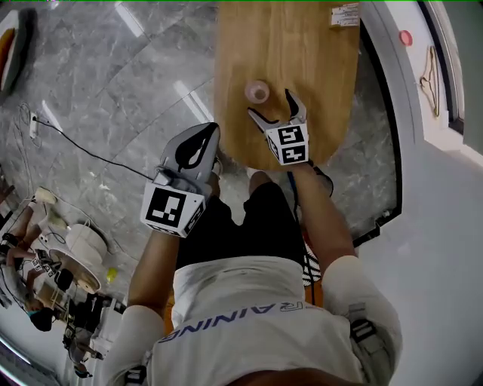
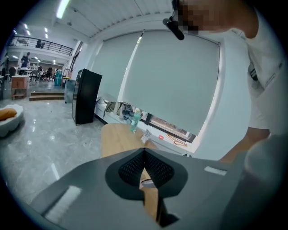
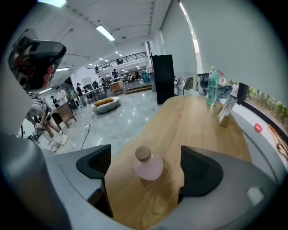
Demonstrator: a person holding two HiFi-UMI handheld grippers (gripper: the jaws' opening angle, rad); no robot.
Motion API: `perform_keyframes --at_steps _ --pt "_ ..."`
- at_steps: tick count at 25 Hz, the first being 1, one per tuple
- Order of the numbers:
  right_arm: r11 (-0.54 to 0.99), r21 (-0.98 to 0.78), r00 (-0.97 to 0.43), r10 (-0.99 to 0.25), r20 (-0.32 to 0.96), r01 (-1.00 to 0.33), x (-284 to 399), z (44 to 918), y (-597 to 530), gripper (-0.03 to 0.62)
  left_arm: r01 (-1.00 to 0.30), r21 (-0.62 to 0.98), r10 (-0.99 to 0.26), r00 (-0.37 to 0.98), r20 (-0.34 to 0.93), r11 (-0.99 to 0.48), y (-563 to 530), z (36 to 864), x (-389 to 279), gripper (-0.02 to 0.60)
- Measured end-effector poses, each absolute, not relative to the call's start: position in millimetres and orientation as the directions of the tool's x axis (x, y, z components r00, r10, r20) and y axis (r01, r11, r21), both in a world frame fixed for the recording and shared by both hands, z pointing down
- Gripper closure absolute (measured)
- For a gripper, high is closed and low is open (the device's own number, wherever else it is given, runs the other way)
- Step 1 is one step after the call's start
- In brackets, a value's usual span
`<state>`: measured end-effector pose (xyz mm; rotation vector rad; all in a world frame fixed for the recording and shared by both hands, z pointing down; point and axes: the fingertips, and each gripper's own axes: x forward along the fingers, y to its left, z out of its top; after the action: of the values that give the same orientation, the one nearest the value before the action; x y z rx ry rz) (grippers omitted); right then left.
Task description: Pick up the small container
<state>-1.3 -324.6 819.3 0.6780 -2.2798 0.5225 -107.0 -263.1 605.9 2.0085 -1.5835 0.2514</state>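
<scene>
The small container point(image 1: 256, 91) is a round pink bottle with a cork top point(image 3: 147, 165). It stands upright near my end of the wooden table point(image 1: 302, 53). My right gripper point(image 1: 270, 104) is just short of it with its jaws wide open. In the right gripper view the bottle sits in the gap of that gripper point(image 3: 146, 169), and neither pad point(image 3: 95, 164) touches it. My left gripper point(image 1: 211, 133) hangs off the table's near left edge, by the person's waist. Its jaws point(image 2: 145, 169) are shut with nothing between them.
At the table's far end stand a green bottle point(image 3: 212, 91) and a card stand point(image 3: 226, 110), whose printed card point(image 1: 345, 13) shows from above. A pink disc point(image 1: 406, 37) and a hanger point(image 1: 430, 75) lie on the white sill. A cable point(image 1: 83, 151) crosses the floor at left.
</scene>
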Motion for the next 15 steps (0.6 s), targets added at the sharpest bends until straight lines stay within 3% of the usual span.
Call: perform_keyframes --at_steps 15 --pt "0.808 -0.138 -0.609 -0.308 0.731 -0.573 -46 933 -344 0.111 -0.933 0.358 -0.822 0.231 0.521 -0.036 -242 699 -138 0.581"
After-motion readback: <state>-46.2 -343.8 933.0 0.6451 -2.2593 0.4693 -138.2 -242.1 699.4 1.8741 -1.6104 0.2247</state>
